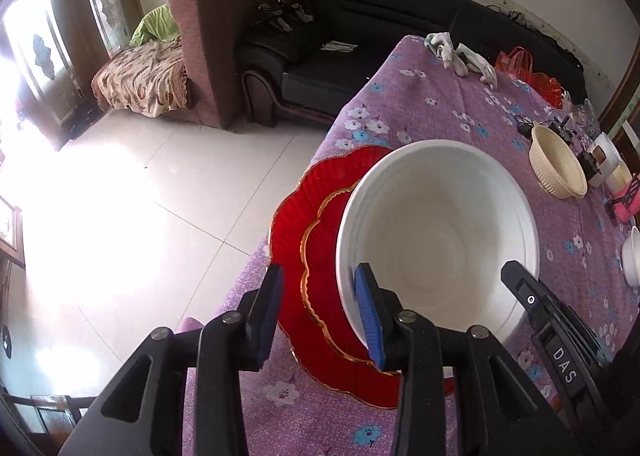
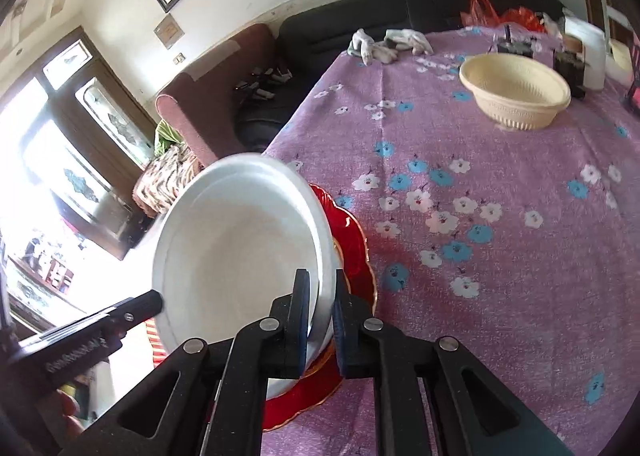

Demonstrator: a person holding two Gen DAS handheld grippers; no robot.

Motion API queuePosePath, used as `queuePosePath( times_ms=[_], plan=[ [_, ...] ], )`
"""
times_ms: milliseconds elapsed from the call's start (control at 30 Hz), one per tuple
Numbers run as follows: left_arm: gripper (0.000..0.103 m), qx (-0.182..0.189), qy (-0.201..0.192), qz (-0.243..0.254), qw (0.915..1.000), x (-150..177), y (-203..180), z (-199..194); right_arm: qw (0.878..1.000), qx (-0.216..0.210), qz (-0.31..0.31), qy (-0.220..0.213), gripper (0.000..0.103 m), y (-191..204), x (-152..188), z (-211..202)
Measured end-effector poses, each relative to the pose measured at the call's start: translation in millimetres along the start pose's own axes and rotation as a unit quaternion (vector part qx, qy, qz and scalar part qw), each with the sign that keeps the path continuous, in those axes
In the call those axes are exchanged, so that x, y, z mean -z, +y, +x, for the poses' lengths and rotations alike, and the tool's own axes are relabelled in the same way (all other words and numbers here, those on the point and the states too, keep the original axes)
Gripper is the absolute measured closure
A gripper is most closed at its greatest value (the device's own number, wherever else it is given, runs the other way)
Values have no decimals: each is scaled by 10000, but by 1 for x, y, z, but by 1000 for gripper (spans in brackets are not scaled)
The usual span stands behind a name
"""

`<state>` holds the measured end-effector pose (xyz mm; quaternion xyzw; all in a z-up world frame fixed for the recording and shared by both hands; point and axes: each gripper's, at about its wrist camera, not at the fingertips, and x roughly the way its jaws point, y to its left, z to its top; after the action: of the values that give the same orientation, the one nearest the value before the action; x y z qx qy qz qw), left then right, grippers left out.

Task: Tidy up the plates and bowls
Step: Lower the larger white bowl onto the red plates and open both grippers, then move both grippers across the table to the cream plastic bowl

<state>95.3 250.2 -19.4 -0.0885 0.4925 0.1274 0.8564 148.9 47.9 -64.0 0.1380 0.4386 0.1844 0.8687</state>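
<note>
A large white bowl (image 1: 440, 224) (image 2: 240, 248) rests tilted on two stacked red scalloped plates with gold rims (image 1: 304, 208) (image 2: 352, 248), near the table's left edge. My left gripper (image 1: 319, 270) is open. Its blue right pad (image 1: 370, 316) lies against the bowl's near rim, and the other finger stands apart over the red plates. My right gripper (image 2: 321, 276) is shut on the bowl's rim, one finger inside and one outside. In the left wrist view it shows at the bowl's right side (image 1: 520, 288). The tip of the left gripper's finger (image 2: 148, 302) shows at the bowl's far side in the right wrist view.
A cream ribbed bowl (image 1: 558, 168) (image 2: 516, 96) stands farther back on the purple flowered tablecloth (image 1: 440, 96) (image 2: 480, 216). A small white bowl (image 1: 632, 260) is at the right edge. Crumpled cloths (image 1: 460, 52), a red bag (image 1: 516, 60) and jars line the far end. Floor and sofas lie left.
</note>
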Motion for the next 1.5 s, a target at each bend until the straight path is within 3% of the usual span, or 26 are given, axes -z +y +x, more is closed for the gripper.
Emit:
queuePosePath(
  times_ms=[333,467,667,767,867,1067,1133,1267,1500],
  plan=[
    [66,-6,-114,-20,9999,9,-3,-3,9991,-111,76,-396,85,-11,7,-21],
    [43,-657,-501,184,9964,14,-10,-12,9990,-152,18,-421,85,-9,12,-22],
    [38,-1232,-903,261,9879,15,-8,-27,9978,-294,49,-597,85,-12,12,-27],
    [22,-1494,-1066,330,9825,15,-8,-31,9966,-354,125,-731,80,-16,9,-33],
    [20,-1555,-967,769,9801,16,-21,-25,9959,-347,160,-820,80,-20,7,-38],
    [20,-1775,-1543,159,9718,7,4,-67,9896,-433,252,-1351,80,-38,4,-67],
    [20,-1729,-1700,56,9701,7,4,-81,9879,-363,279,-1480,80,-47,3,-76],
    [20,-990,-1843,66,9778,10,-18,-103,9869,-84,254,-1590,80,-73,-1,-91],
    [20,107,-1613,796,9836,23,-120,-96,9813,270,716,-1765,80,-142,1,-119]
  ],
)
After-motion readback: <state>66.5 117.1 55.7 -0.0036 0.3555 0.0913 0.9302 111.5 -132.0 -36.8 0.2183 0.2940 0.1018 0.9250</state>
